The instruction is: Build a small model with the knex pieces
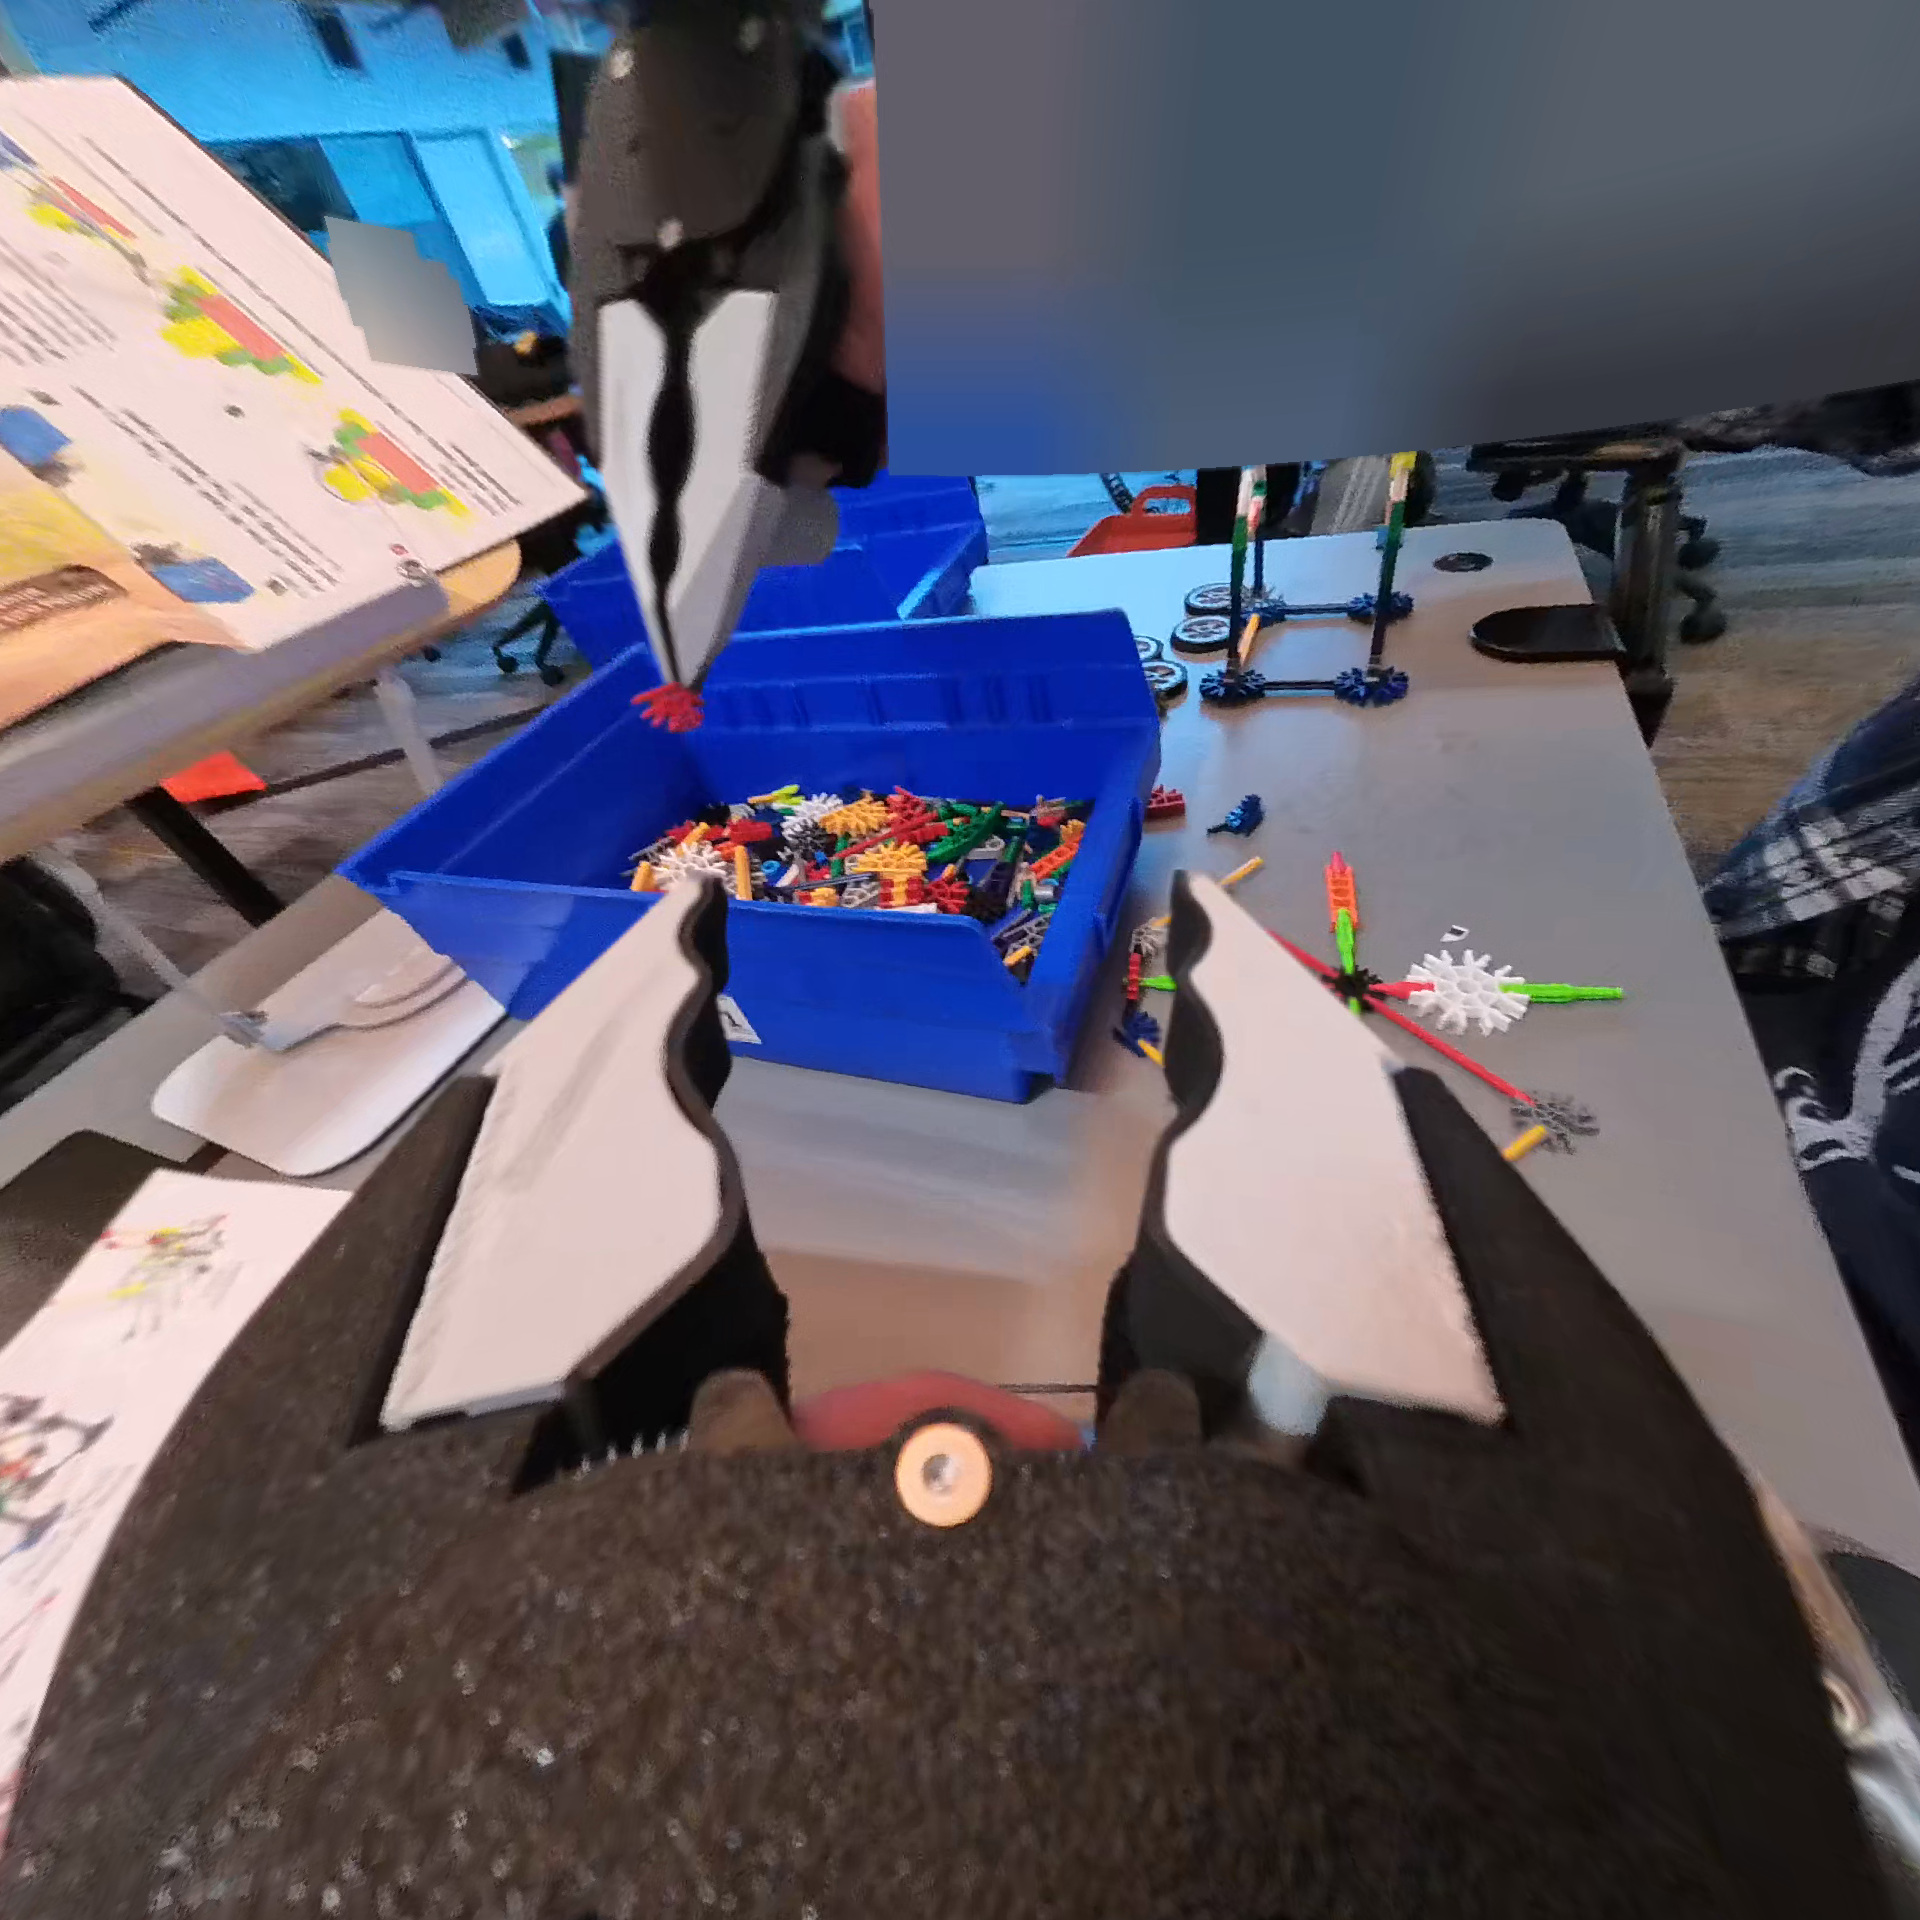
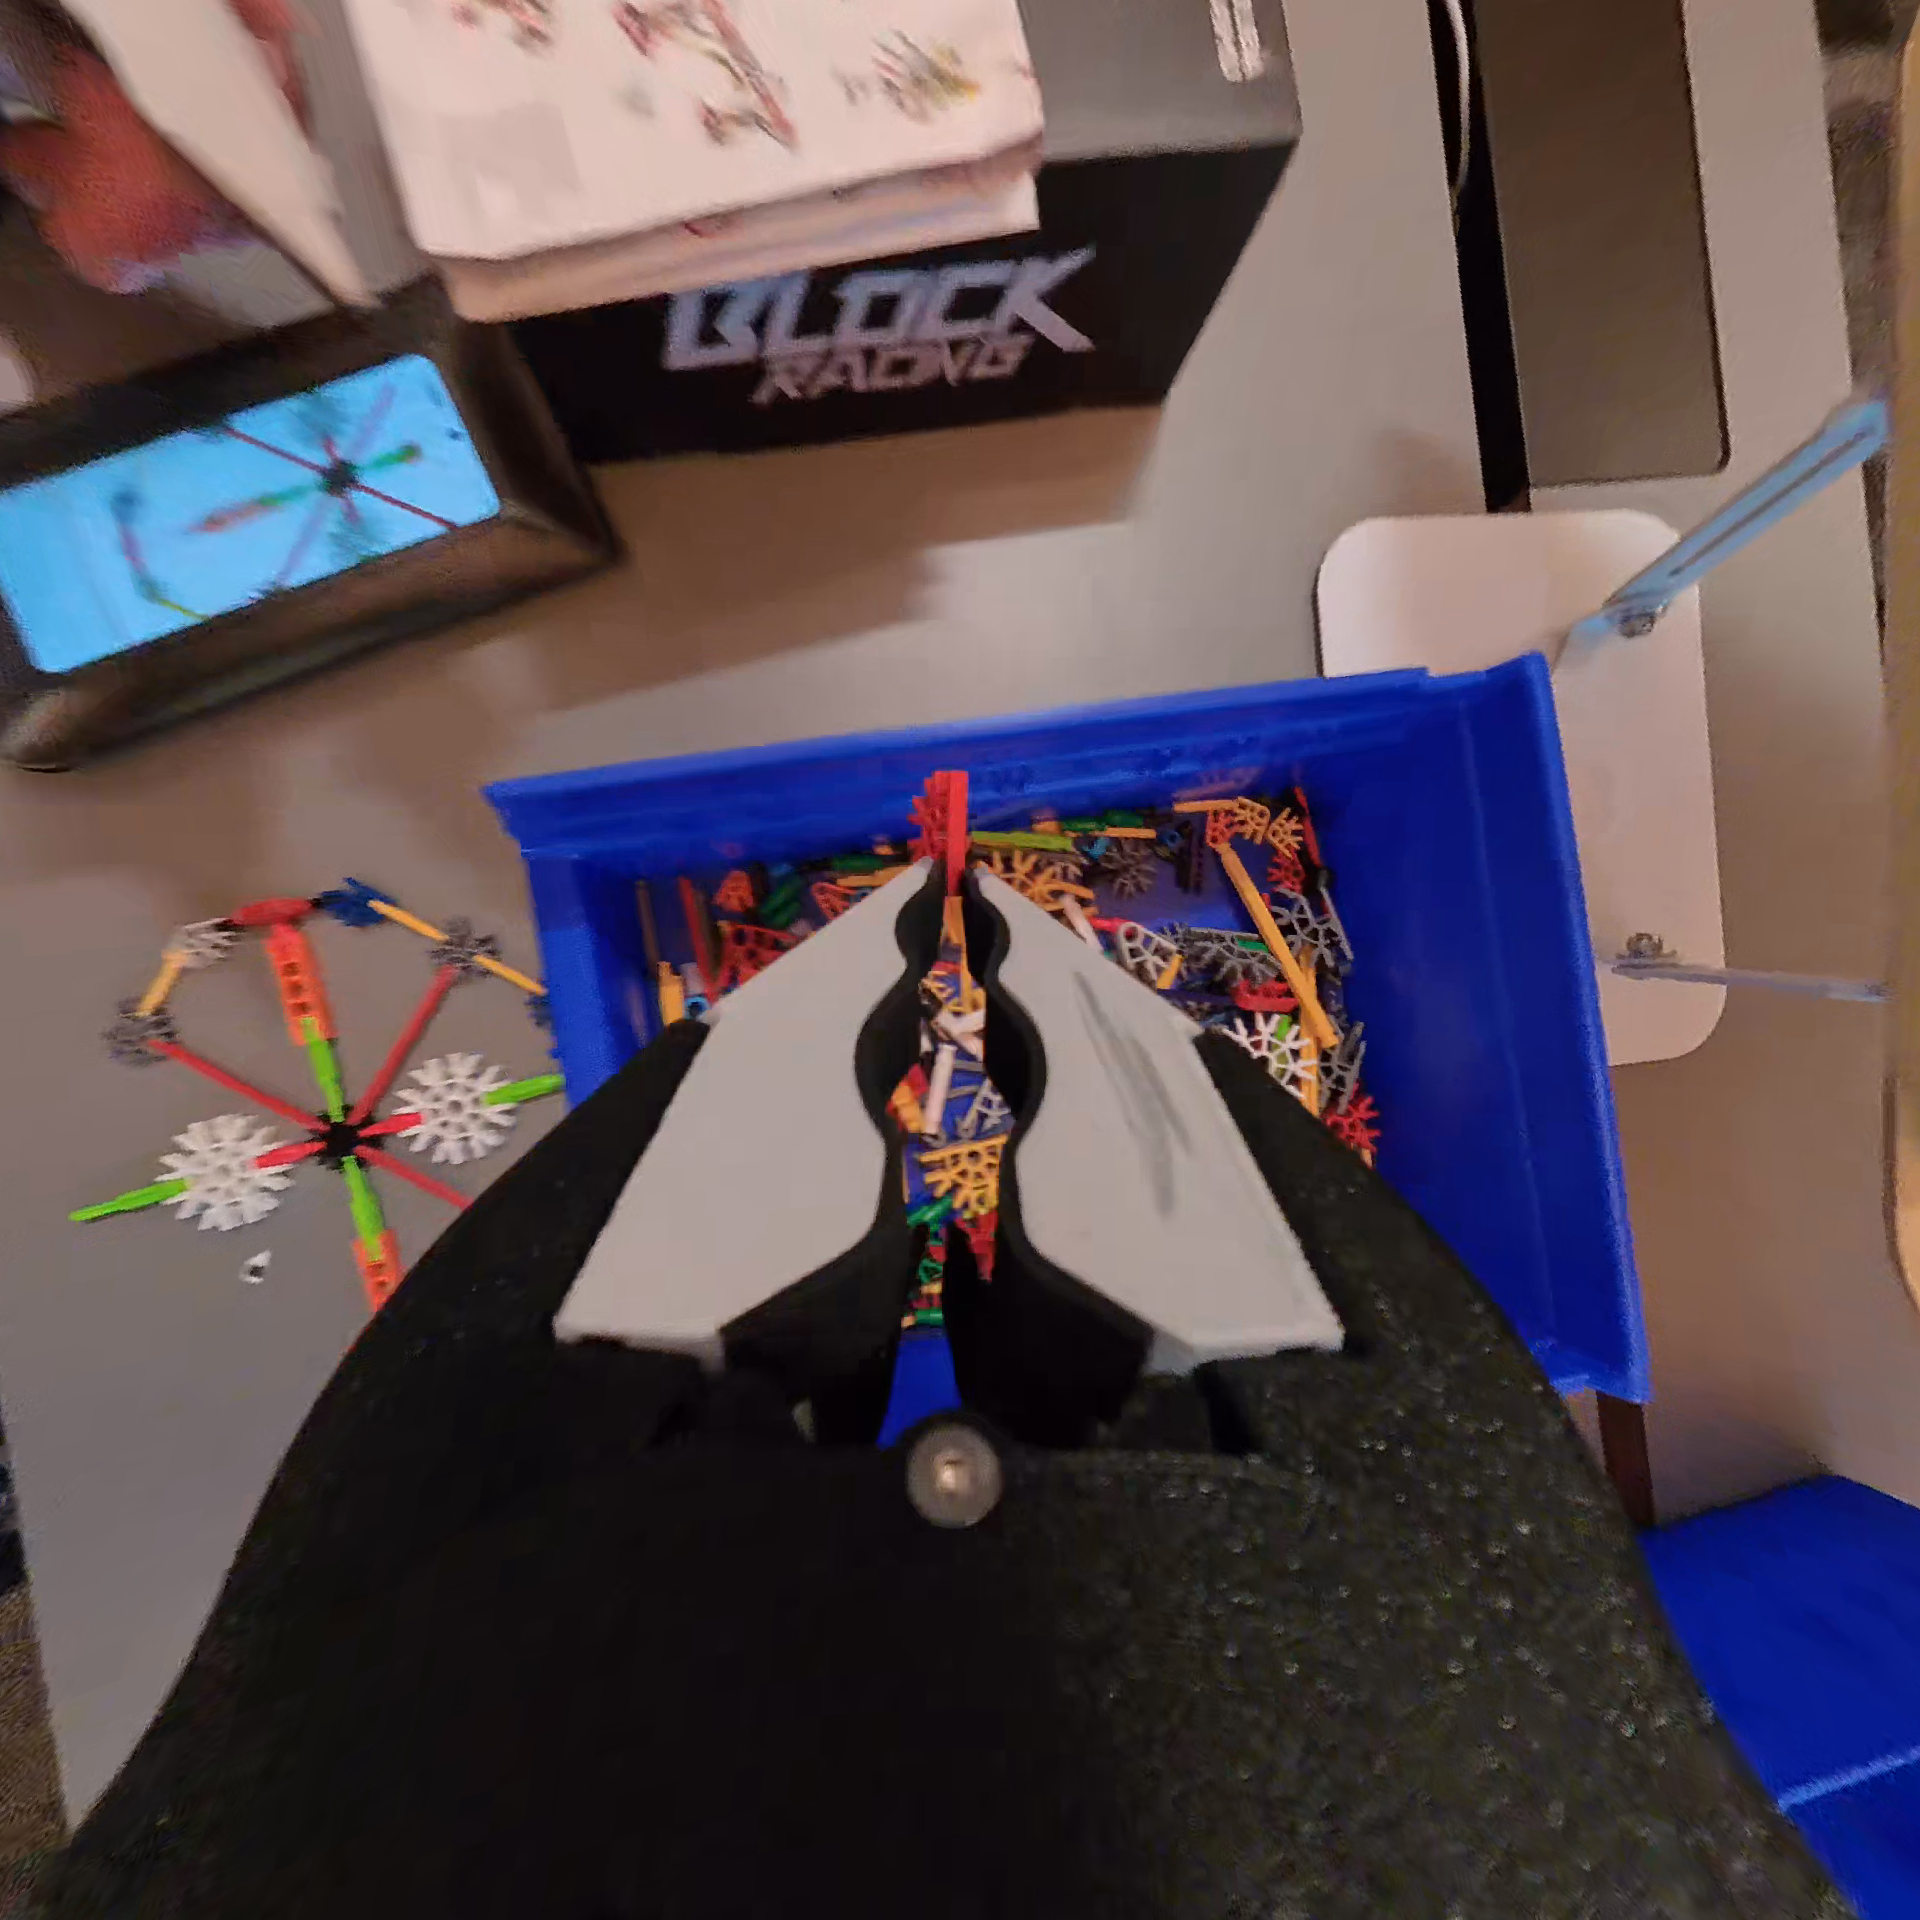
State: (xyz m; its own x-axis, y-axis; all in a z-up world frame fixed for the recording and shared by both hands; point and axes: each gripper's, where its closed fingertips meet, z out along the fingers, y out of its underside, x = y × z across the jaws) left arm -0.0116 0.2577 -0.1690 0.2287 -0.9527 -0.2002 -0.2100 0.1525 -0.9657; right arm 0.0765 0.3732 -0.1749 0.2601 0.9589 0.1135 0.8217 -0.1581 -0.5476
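A: What's built? 
B: A spoked wheel (image 2: 332, 1132) lies part-made on the surface, at 9 o'clock of the bin (image 2: 1496, 1039); a wheeled frame (image 1: 1304, 634) stands behind.

A: Right gripper (image 2: 948, 873)? 
B: Fingers clamped on a red connector (image 2: 943, 816), above the bin's parts.

A: Left gripper (image 1: 945, 904)? 
B: Fingers wide apart, holding nothing, just before the bin.
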